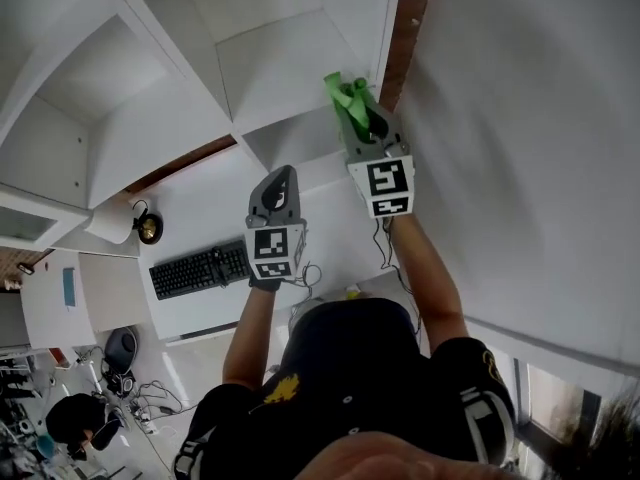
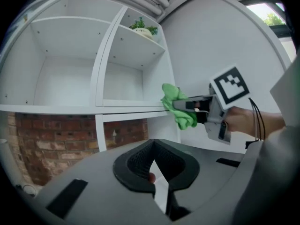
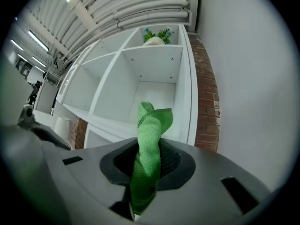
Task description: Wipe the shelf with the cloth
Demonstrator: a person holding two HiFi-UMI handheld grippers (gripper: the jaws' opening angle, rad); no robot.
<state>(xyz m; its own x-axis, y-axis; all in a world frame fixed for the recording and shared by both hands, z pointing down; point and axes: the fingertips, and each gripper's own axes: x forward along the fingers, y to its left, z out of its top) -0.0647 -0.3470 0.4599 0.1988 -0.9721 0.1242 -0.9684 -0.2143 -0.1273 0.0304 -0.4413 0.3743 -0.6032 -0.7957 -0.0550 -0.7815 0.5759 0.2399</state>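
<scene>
My right gripper (image 1: 352,108) is shut on a green cloth (image 1: 345,93), which sticks out past the jaws. Seen from the left gripper view, the cloth (image 2: 180,111) sits at the right end of the white shelf board's front edge (image 2: 131,104), with the right gripper (image 2: 187,105) level behind it. In the right gripper view the cloth (image 3: 150,135) rises from between the jaws (image 3: 149,149) toward the shelf's open compartment (image 3: 140,97). My left gripper (image 1: 283,176) hangs lower and to the left, away from the shelf (image 1: 290,133). Its jaws (image 2: 154,146) are shut and hold nothing.
A potted plant (image 2: 143,27) stands on the shelf one level higher (image 3: 157,37). A brick strip (image 3: 208,102) and a white wall (image 1: 520,118) border the unit on the right. Below are a desk with a keyboard (image 1: 200,268) and a paper roll (image 1: 110,223).
</scene>
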